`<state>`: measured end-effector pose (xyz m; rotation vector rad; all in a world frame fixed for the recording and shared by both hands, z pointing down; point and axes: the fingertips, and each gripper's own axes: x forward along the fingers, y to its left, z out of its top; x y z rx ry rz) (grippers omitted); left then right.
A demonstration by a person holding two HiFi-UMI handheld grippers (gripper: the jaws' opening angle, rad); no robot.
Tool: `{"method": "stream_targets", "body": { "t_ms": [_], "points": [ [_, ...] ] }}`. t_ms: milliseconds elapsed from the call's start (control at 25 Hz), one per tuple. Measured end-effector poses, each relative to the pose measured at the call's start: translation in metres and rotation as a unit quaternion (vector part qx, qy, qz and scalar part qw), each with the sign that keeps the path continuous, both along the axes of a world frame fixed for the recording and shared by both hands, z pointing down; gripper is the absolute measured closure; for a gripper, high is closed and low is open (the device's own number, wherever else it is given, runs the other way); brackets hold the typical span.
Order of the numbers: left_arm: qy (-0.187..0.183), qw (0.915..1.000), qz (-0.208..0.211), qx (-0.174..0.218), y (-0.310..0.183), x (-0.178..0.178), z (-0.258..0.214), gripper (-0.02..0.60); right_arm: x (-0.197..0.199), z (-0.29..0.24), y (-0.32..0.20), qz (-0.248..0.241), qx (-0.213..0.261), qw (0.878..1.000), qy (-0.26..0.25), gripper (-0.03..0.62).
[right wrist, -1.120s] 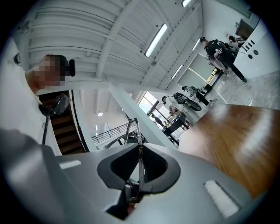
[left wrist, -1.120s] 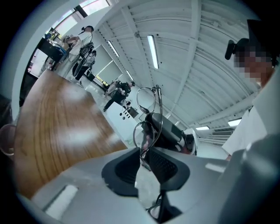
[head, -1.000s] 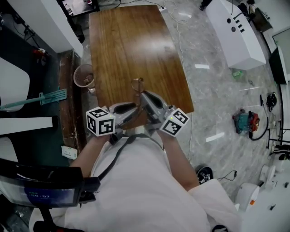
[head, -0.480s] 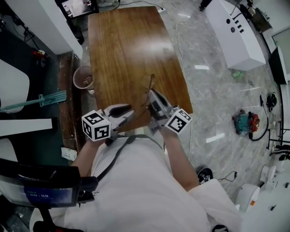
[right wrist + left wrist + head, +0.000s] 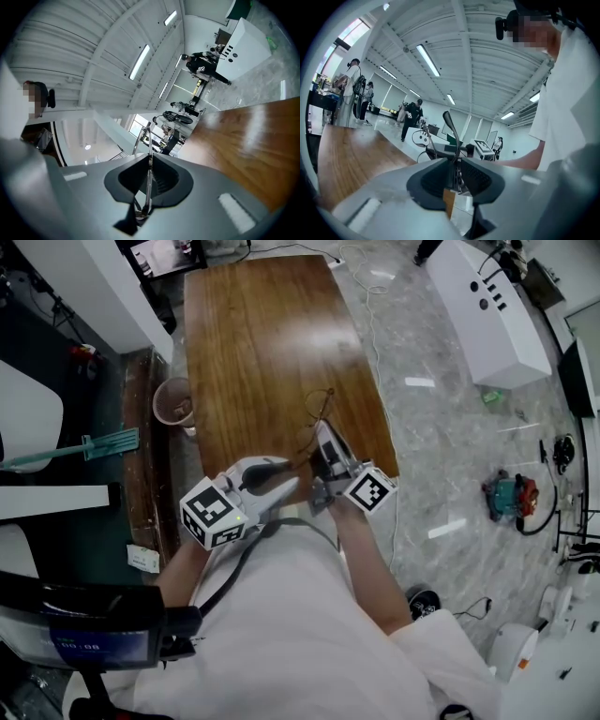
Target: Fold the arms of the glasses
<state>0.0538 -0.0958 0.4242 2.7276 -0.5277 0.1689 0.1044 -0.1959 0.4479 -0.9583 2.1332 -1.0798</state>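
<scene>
Thin wire-rimmed glasses [image 5: 320,409] hang above the near right part of the wooden table [image 5: 253,334]. My right gripper [image 5: 322,435] is shut on them from below; in the right gripper view the thin rim [image 5: 142,136] runs up from between its jaws [image 5: 149,161]. My left gripper [image 5: 292,472] comes in from the left. In the left gripper view one arm of the glasses [image 5: 449,123] stands between its jaws [image 5: 457,161], which have just been closing and now pinch it. The lenses [image 5: 423,137] show beyond.
A round bin [image 5: 174,399] stands on the floor off the table's left edge, with a blue mop [image 5: 103,441] further left. A white cabinet [image 5: 487,306] is at the far right. Cables lie on the grey floor. The table's near edge is just under both grippers.
The right gripper carried the glasses rightward. The left gripper drew away to the lower left, then rose back and rolled, and now holds one arm of the glasses.
</scene>
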Motion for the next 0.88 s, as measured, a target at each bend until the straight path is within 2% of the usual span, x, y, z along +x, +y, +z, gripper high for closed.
{"method": "stream_targets", "body": {
  "t_ms": [80,200,360,480,760,880],
  "points": [
    [0.002,1.0000,-0.006,0.005,-0.003,-0.001,-0.003,0.534,-0.003,0.002,0.000,0.000,-0.002,1.000,0.003,0.565],
    [0.007,0.9999,-0.014,0.000,-0.007,-0.006,-0.003,0.541,-0.005,0.003,0.002,-0.005,0.001,1.000,0.013,0.565],
    [0.025,0.9989,-0.033,-0.020,-0.017,-0.014,-0.003,0.557,-0.023,-0.006,0.011,-0.044,0.046,0.994,0.087,0.565],
    [0.040,0.9974,-0.048,-0.036,-0.025,-0.018,-0.003,0.558,-0.035,-0.009,0.019,-0.065,0.065,0.990,0.111,0.565],
    [0.037,0.9957,-0.071,-0.046,-0.031,-0.020,0.000,0.546,-0.049,-0.009,0.028,-0.090,0.087,0.979,0.158,0.565],
    [0.036,0.9948,-0.080,-0.052,-0.031,-0.023,0.006,0.543,-0.049,-0.005,0.027,-0.085,0.086,0.979,0.166,0.565]
  ]
}}
